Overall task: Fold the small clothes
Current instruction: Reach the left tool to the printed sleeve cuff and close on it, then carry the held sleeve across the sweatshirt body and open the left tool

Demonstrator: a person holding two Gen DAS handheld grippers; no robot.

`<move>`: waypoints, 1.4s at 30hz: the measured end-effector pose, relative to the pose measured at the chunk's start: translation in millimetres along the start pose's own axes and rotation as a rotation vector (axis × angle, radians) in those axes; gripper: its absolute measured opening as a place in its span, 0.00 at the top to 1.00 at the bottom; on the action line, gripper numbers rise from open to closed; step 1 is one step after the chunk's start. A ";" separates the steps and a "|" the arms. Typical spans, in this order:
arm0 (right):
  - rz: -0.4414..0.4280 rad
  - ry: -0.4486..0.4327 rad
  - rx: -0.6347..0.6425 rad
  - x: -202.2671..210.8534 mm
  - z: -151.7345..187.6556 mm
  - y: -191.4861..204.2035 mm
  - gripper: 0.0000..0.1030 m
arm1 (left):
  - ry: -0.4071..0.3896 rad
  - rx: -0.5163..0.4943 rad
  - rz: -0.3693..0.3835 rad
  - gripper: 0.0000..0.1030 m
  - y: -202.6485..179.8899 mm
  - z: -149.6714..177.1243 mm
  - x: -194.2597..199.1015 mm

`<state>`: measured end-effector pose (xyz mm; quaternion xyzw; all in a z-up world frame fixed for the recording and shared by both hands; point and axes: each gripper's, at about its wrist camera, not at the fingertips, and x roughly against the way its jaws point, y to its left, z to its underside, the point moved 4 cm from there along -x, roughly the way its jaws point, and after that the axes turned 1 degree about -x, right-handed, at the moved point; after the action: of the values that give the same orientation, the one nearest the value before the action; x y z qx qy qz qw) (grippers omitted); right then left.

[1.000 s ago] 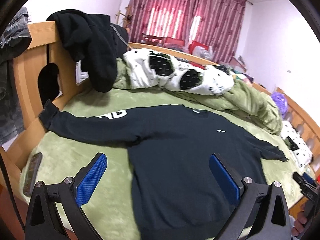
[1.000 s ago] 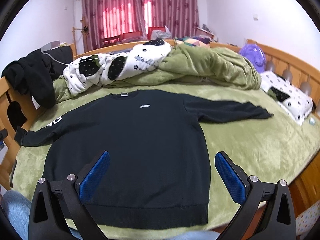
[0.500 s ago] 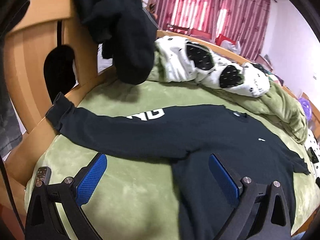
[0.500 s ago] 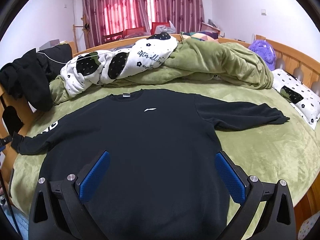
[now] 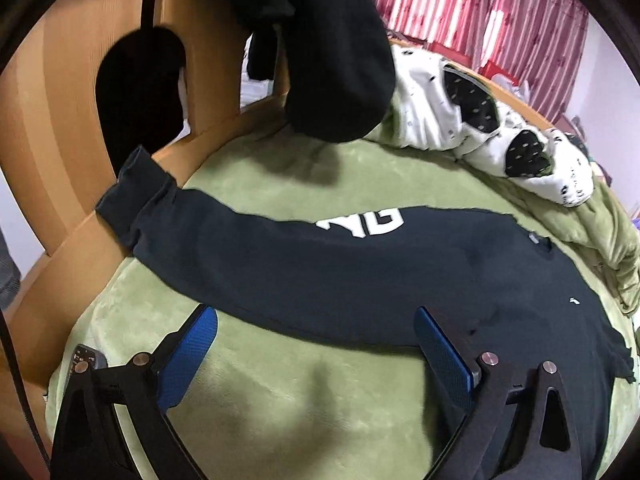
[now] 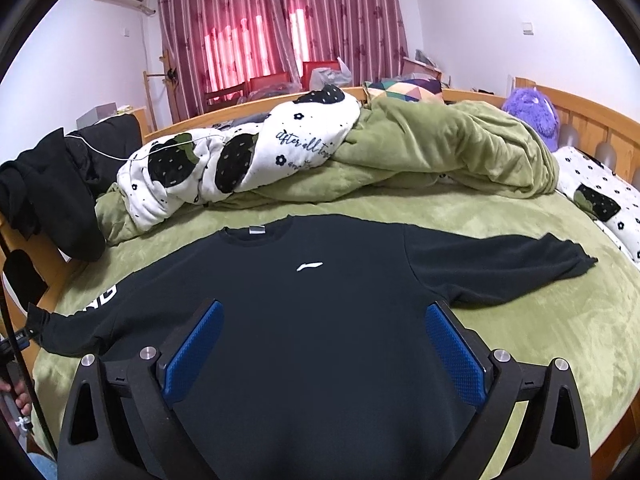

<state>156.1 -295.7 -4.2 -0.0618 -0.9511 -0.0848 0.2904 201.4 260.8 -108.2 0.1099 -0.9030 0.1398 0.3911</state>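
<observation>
A black sweatshirt (image 6: 304,320) lies flat, face up, on the green bed cover, sleeves spread out to both sides. Its left sleeve (image 5: 280,264) with white letters runs to a cuff (image 5: 132,184) resting against the wooden bed frame. My left gripper (image 5: 316,344) is open and empty, just above the bed near the lower edge of that sleeve. My right gripper (image 6: 324,340) is open and empty, over the sweatshirt's chest. The right sleeve (image 6: 500,268) lies out toward the bed's right side.
A wooden bed frame (image 5: 60,128) with a black garment (image 5: 332,48) draped over it stands at the left. A rumpled green and white duvet (image 6: 320,160) lies behind the sweatshirt. A dark remote (image 5: 82,360) lies at the bed's left edge. A pillow (image 6: 600,204) sits at right.
My left gripper has swung left and forward toward the left sleeve and bed frame. My right gripper has moved forward and lower over the sweatshirt's body. Both stayed open.
</observation>
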 end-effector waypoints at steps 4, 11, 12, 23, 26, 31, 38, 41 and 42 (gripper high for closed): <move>0.006 0.037 0.026 -20.5 4.4 9.4 0.04 | 0.054 0.046 0.015 0.05 16.4 6.6 -22.3; -0.002 0.097 0.054 -49.1 27.7 33.7 0.04 | 0.060 0.136 -0.050 0.06 53.9 1.2 -57.1; -0.001 0.101 0.061 -51.5 31.1 37.6 0.04 | 0.055 0.145 -0.066 0.06 58.9 -1.4 -60.9; 0.034 0.150 0.086 -74.2 62.3 45.2 0.04 | 0.053 0.199 -0.187 0.19 104.9 -15.1 -115.4; 0.044 0.177 0.082 -84.0 66.4 42.3 0.04 | 0.041 0.175 -0.191 0.30 101.4 -21.7 -118.4; 0.006 0.203 0.036 -95.7 63.0 38.9 0.04 | 0.029 0.126 -0.241 0.71 94.3 -30.6 -117.0; -0.021 0.157 0.005 -88.4 59.8 33.5 0.04 | -0.071 0.012 -0.261 0.87 56.8 -50.3 -83.4; -0.030 0.146 -0.007 -82.9 64.9 27.3 0.04 | -0.108 -0.016 -0.238 0.88 33.3 -62.5 -61.1; -0.037 0.149 -0.009 -82.0 66.1 25.8 0.04 | -0.119 -0.024 -0.233 0.88 25.5 -65.7 -55.1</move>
<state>192.1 -263.0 -101.2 -0.0391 -0.9274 -0.0988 0.3586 274.9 311.8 -110.0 0.2175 -0.9073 0.0758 0.3518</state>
